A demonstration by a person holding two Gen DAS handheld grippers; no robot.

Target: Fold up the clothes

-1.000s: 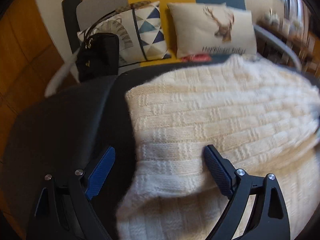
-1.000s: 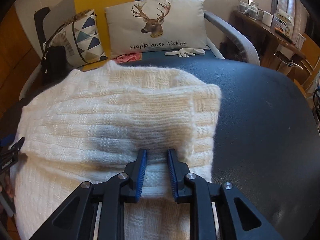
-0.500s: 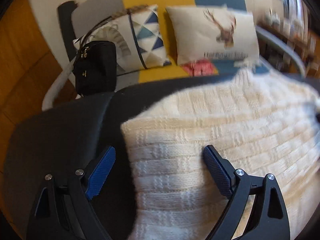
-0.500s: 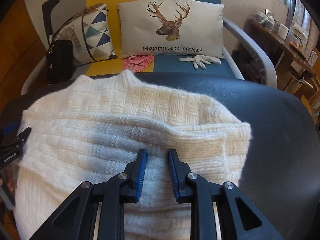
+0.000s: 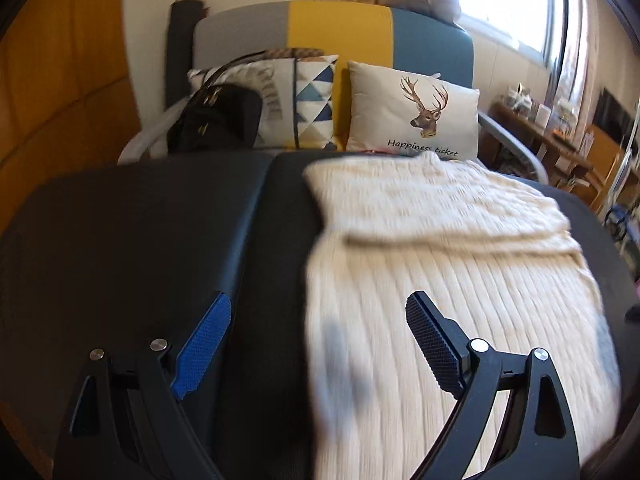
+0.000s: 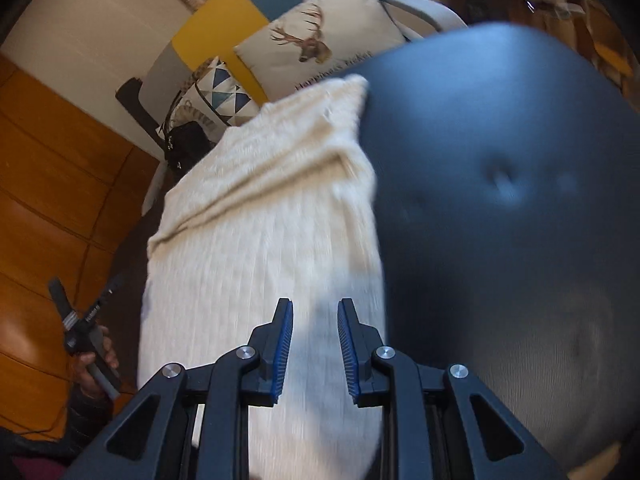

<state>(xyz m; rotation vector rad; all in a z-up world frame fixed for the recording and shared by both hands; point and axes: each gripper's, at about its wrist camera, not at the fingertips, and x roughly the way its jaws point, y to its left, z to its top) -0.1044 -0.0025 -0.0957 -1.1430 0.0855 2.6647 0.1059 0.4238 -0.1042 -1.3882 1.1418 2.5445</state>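
A cream knit sweater point(image 5: 440, 264) lies on a black padded surface point(image 5: 160, 240), its far part folded over the near part. It also shows in the right wrist view point(image 6: 260, 240). My left gripper point(image 5: 320, 344) is wide open and empty, raised above the sweater's left edge. My right gripper point(image 6: 314, 344) is partly open and empty, raised above the sweater's right edge. The left gripper also shows in the right wrist view point(image 6: 86, 320), held in a hand at far left.
A sofa behind holds a deer cushion point(image 5: 416, 116), a triangle-pattern cushion point(image 5: 304, 104) and a black handbag point(image 5: 216, 120). The black surface point(image 6: 500, 200) extends right of the sweater. A wooden side table with small items point(image 5: 552, 128) stands at the right.
My right gripper has let go of the sweater fold, opened a little and pulled back and up, tilting. My left gripper has also drawn back and up. The fold now rests on the sweater.
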